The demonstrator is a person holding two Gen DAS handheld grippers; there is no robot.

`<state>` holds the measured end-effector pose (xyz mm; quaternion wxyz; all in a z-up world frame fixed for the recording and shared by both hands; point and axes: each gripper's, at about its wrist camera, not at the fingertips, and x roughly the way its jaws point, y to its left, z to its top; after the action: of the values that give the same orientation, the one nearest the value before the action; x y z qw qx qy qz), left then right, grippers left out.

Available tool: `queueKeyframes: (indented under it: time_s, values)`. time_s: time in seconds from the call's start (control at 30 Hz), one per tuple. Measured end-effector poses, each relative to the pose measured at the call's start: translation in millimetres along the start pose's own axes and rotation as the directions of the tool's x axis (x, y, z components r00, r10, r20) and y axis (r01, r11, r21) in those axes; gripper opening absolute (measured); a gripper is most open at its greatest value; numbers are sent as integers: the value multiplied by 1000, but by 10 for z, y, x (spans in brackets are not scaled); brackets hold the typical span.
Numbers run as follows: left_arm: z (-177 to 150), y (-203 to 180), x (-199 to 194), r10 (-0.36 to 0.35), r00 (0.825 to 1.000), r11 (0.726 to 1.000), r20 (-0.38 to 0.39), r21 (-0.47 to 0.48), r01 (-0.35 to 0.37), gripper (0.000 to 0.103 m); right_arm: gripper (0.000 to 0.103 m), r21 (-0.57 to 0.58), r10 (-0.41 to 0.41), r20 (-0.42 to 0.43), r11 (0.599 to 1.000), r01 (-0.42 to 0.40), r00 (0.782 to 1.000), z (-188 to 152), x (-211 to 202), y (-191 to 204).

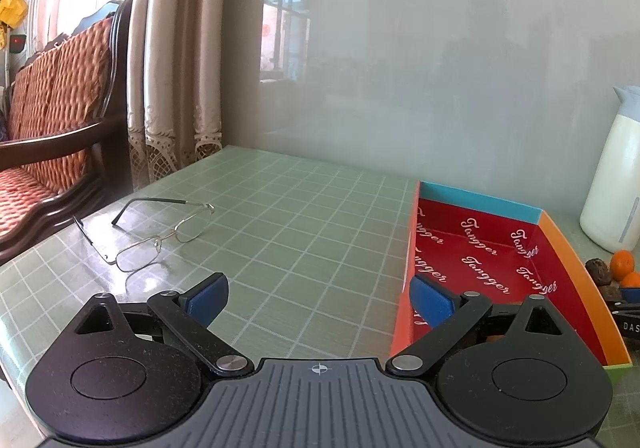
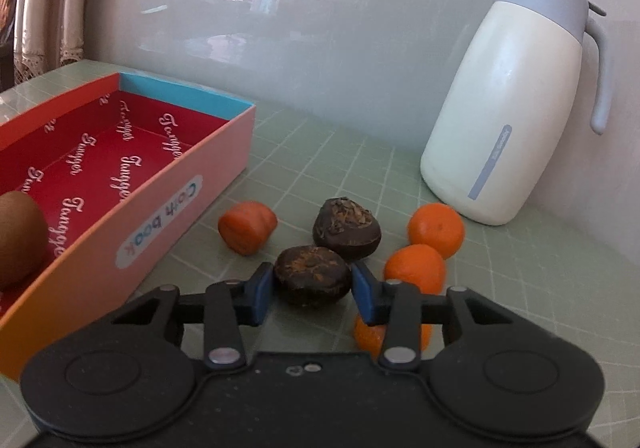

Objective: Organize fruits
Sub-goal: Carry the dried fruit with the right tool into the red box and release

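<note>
Four oranges [image 2: 436,230], two dark fruits [image 2: 346,233].

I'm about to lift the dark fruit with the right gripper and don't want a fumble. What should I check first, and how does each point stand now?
1. Right gripper straddles the near dark fruit, one pad on each side: ok.
2. Pads firmly clamped on it: cannot tell; they sit at its sides, contact unclear.
3. Second dark fruit out of the pinch: ok, though it sits close behind.
4. Oranges beside the right finger could get nudged: not ok.
5. Box open with room, one kiwi at its near end: ok.
6. Left gripper open, holding nothing, beside the box: ok.
</note>
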<state>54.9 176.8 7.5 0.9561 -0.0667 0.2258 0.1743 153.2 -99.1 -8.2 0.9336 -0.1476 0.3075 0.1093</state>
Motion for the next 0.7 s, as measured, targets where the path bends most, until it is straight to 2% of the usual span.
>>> queueKeyframes:
  time_s: [0.17, 0.7]
  values:
    - [-1, 4, -25, -2, 1000, 1000, 5, -5, 2, 97, 40, 22, 22, 15, 1000, -22, 1000, -17, -119, 2]
    - [-3, -30, -108, 17, 1000, 1000, 17, 6, -17, 97, 40, 87, 30, 153, 995, -44, 988, 133, -695, -17]
